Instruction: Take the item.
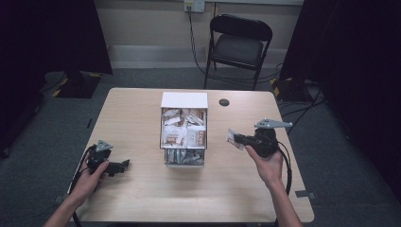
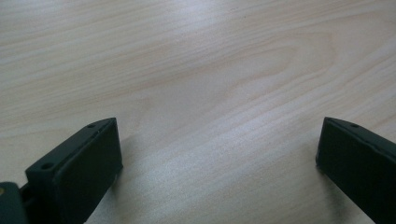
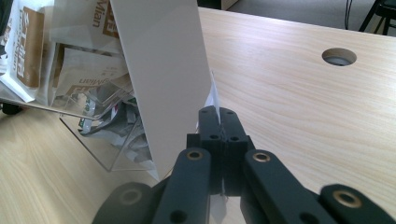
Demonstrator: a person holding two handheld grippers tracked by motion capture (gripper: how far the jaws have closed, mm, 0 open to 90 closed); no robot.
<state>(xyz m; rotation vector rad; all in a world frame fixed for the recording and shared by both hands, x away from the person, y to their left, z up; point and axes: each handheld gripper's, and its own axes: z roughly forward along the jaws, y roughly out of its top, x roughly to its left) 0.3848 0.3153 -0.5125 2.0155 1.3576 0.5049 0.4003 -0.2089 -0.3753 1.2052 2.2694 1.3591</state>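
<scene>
A clear plastic box [image 1: 184,100] with a white top panel stands at the table's middle, filled with brown-and-white sachets [image 1: 182,135]. My right gripper [image 1: 238,139] hovers to the right of the box, shut on a white sachet [image 1: 231,138]. In the right gripper view the jaws [image 3: 219,116] pinch that sachet [image 3: 163,84], whose wide white face rises to their left, in front of the box [image 3: 93,140] and its sachets [image 3: 28,51]. My left gripper [image 1: 124,164] rests low at the table's front left, open, with bare wood between its fingers [image 2: 219,154].
A round cable hole [image 1: 224,102] [image 3: 339,56] lies in the tabletop behind and right of the box. A black folding chair [image 1: 239,45] stands beyond the far edge. Bare wood [image 1: 142,118] stretches left of the box.
</scene>
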